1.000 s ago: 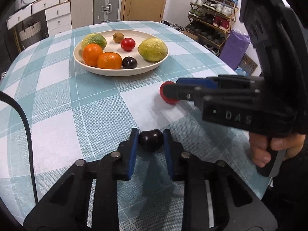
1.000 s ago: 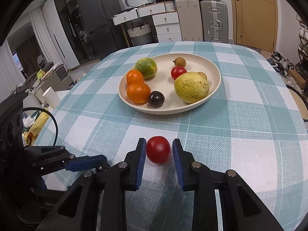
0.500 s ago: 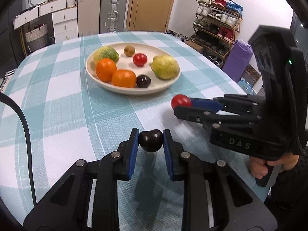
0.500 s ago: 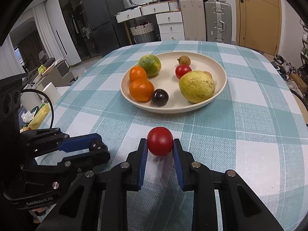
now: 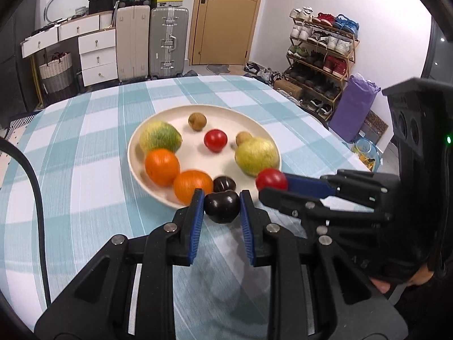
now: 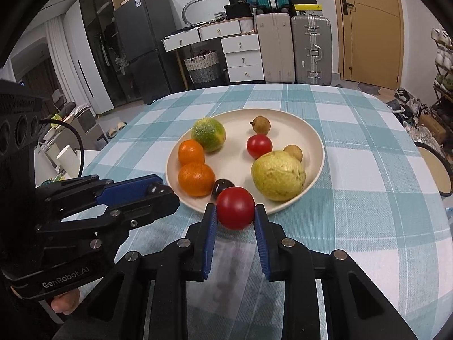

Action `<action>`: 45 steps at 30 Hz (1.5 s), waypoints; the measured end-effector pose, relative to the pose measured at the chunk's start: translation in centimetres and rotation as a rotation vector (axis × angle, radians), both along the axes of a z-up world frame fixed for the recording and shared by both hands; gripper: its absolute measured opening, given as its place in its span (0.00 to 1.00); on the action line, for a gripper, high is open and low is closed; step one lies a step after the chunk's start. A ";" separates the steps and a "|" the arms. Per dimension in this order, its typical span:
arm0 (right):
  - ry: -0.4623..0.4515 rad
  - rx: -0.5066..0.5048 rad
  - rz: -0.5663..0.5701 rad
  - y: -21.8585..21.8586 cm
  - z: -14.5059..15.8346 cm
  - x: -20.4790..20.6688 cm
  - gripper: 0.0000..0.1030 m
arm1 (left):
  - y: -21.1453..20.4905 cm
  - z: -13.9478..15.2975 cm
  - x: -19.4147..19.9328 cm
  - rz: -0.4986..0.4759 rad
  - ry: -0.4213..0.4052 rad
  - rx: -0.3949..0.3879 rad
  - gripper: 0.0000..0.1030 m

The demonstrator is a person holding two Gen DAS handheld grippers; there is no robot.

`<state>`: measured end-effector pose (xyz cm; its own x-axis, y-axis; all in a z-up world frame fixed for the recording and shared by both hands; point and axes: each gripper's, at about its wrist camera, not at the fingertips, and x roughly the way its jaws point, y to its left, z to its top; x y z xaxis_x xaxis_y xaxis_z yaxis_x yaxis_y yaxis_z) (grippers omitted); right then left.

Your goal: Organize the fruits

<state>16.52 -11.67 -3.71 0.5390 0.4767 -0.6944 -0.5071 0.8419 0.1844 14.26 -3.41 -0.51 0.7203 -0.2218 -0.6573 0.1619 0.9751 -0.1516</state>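
Most of the sorting looks done: the cream plate (image 6: 317,141) on the checked tabletop (image 6: 368,170) already holds two oranges (image 6: 195,178), a green-and-yellow citrus (image 6: 208,134), a big yellow-green guava (image 6: 279,180), a red tomato (image 6: 259,146), a dark plum (image 6: 222,186) and two small brown fruits. What is left, as I judge it, is the pair I carry — I see no loose fruit elsewhere on the cloth.

My left gripper (image 5: 222,206) has its fingers clamped on a dark plum (image 5: 222,206), held just in front of the plate's near rim. My right gripper (image 6: 235,212) has its fingers closed on a red tomato (image 6: 235,208), also at the near rim, beside the guava.

Neither fruit has much of a long axis — both are nearly round. The held plum shows a dimple facing up toward the camera, so its stem end seems to point upward; the held tomato's stem end I cannot tell.
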 end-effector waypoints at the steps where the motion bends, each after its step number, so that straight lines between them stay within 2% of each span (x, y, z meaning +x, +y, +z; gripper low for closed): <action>1: -0.001 0.000 -0.002 0.1 -0.1 0.2 0.26 | 0.0 0.0 0.5 0.000 -0.001 -0.001 0.22; 12: 0.008 0.005 -0.002 0.1 -0.2 1.3 0.27 | 0.4 -0.8 3.8 0.025 0.012 0.005 0.22; 15: 0.004 0.001 -0.002 0.1 -0.1 0.9 0.32 | 0.6 -1.0 3.9 0.030 0.020 0.000 0.22; 17: -0.005 0.001 -0.006 -0.1 0.0 0.6 0.43 | 0.7 -0.9 3.7 0.034 0.011 -0.001 0.22; 21: -0.018 -0.002 -0.019 -0.7 0.2 -0.2 0.46 | 1.0 -0.6 3.1 0.044 0.005 -0.002 0.24; 24: -0.027 -0.006 -0.030 -1.3 0.2 -0.6 0.49 | 1.4 -0.2 2.2 0.060 -0.007 -0.009 0.41; 26: -0.030 -0.004 -0.037 -1.6 0.3 -0.9 0.52 | 1.8 0.1 1.3 0.075 -0.031 -0.012 0.56; 27: -0.032 -0.003 -0.040 -1.7 0.3 -1.1 0.53 | 1.9 0.4 0.8 0.083 -0.043 -0.011 0.60; 29: -0.038 0.001 -0.045 -2.0 0.4 -1.3 0.62 | 2.3 0.8 -0.2 0.099 -0.068 -0.007 0.72; 35: -0.046 0.012 -0.054 -2.4 0.6 -2.1 0.65 | 3.7 1.5 -2.9 0.127 -0.093 0.008 0.80; 40: -0.043 0.014 -0.054 -2.6 0.4 -2.2 0.67 | 4.6 0.2 -5.0 0.143 -0.042 0.038 0.81; 45: -0.039 0.015 -0.049 -2.6 0.1 -2.4 0.68 | 4.9 -1.5 -6.6 0.151 0.001 0.025 0.81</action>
